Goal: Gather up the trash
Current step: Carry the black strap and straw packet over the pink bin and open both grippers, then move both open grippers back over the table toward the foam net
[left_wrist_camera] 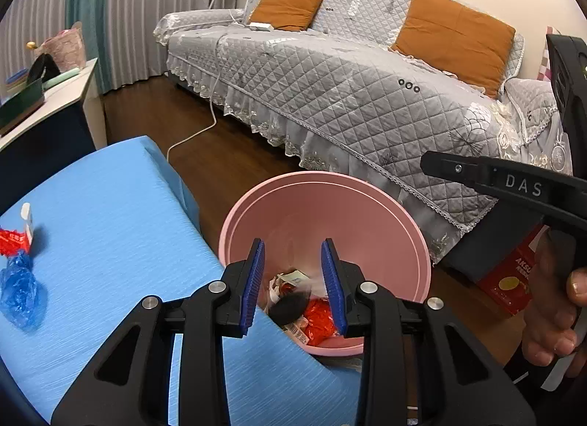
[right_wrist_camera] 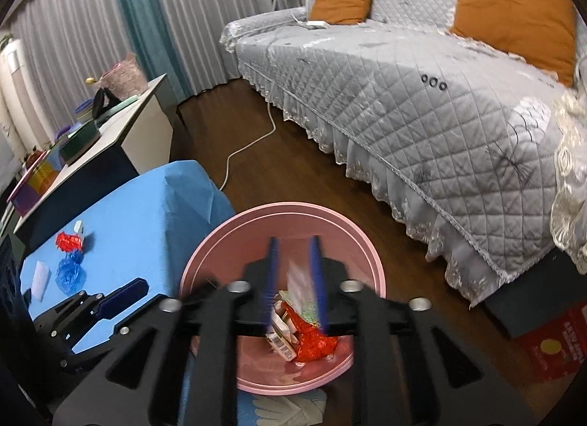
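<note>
Below, one pink bin point(left_wrist_camera: 385, 213), two open tools point(left_wrist_camera: 295, 286)

Pink bin point(left_wrist_camera: 389, 217) is showing plain pink walls — red, white and black scraps inside. Tablecloth point(left_wrist_camera: 110, 242) is reading solid light blue with a fine woven streak. Crumpled wrapper point(left_wrist_camera: 20, 284) is showing blue; the piece beside it, red. Sofa cover point(left_wrist_camera: 348, 95) is presenting grey diamond quilting — orange cushions point(left_wrist_camera: 455, 37) behind. Gripper pads point(left_wrist_camera: 256, 286) are showing blue on black.
</note>
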Action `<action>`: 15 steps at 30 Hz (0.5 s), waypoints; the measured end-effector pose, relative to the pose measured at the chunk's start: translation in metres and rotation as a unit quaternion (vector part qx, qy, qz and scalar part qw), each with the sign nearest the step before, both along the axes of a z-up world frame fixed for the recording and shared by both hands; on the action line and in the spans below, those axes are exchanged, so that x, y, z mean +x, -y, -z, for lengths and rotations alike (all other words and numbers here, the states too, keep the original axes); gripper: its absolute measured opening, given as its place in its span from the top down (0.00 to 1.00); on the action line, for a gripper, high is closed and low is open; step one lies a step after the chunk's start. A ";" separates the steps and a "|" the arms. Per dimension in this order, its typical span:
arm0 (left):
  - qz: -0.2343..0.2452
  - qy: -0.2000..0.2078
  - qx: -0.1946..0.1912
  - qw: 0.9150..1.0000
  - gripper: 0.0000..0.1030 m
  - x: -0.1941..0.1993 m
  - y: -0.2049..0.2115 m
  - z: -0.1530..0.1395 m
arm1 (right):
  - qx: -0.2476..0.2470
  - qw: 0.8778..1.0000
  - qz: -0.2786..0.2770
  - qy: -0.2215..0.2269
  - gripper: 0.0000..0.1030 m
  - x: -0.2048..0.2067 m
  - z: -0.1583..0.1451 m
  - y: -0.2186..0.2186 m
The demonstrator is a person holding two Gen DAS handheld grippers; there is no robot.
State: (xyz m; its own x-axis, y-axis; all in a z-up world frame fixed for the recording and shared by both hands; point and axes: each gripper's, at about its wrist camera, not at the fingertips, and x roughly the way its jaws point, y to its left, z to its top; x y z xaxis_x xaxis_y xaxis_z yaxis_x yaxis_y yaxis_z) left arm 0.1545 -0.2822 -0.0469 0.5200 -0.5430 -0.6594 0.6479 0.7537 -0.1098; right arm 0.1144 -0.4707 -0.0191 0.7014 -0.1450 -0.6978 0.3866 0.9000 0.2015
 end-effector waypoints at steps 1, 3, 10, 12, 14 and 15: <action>-0.001 -0.001 -0.001 1.000 0.69 0.000 -0.001 0.000 | 0.002 1.000 0.001 0.001 0.68 0.000 0.000 0.000; -0.003 0.000 -0.003 1.000 0.69 -0.001 -0.003 -0.002 | 0.000 1.000 -0.002 0.002 0.67 0.001 -0.001 -0.003; -0.012 0.009 -0.010 1.000 0.69 -0.001 -0.015 -0.012 | -0.010 1.000 -0.012 0.005 0.66 0.005 -0.003 -0.014; -0.018 0.010 -0.013 1.000 0.69 0.000 -0.019 -0.015 | -0.012 1.000 -0.013 0.006 0.66 0.007 -0.003 -0.018; -0.025 0.011 -0.015 0.999 0.69 0.001 -0.025 -0.018 | -0.014 1.000 -0.016 0.008 0.66 0.009 -0.004 -0.023; -0.030 0.012 -0.017 0.999 0.69 0.002 -0.029 -0.019 | -0.016 1.000 -0.019 0.009 0.66 0.010 -0.005 -0.026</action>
